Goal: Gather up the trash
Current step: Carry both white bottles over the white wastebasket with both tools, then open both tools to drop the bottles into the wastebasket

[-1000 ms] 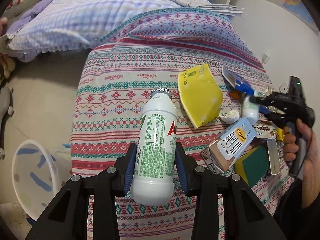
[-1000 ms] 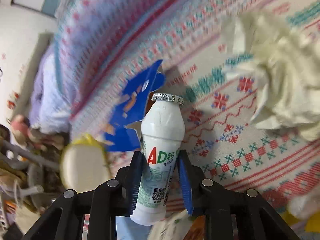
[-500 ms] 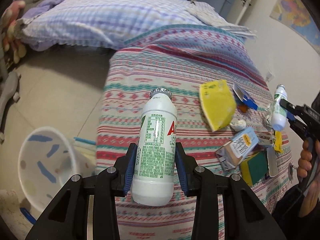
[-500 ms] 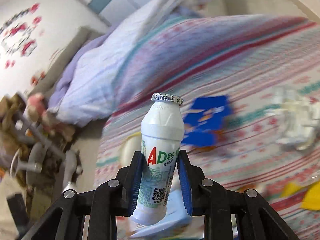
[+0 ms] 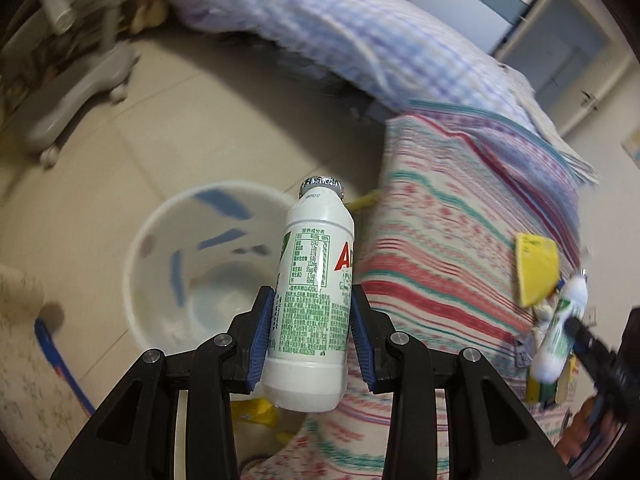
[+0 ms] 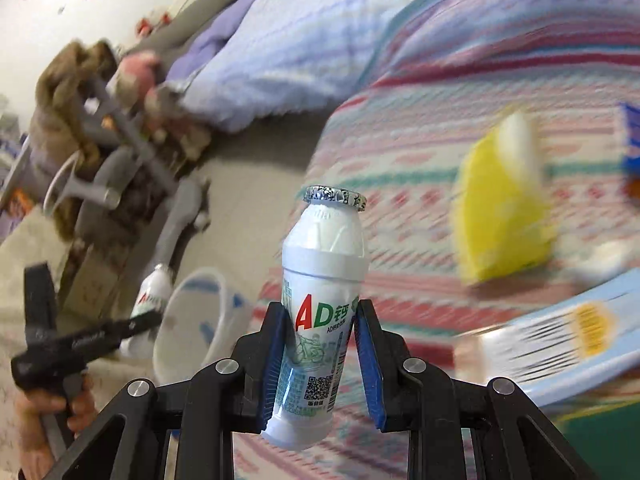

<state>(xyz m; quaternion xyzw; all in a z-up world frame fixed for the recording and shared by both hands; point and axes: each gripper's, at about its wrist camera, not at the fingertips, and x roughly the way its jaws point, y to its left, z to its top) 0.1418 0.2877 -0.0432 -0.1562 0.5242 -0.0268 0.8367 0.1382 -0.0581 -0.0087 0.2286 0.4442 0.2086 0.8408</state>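
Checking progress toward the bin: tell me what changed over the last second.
The left gripper swung its bottle from above the bed to over the white bin. The right gripper carried its bottle toward the bed edge. Both jaws stay clamped; other trash remains on the bed.

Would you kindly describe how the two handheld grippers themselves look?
Both are alike. The left gripper and the right gripper have black angular linkage arms with silver round bolts and two fingers lined with ribbed blue pads. Seen from the right wrist camera, the left gripper has a black pistol-style handle with faint white lettering.
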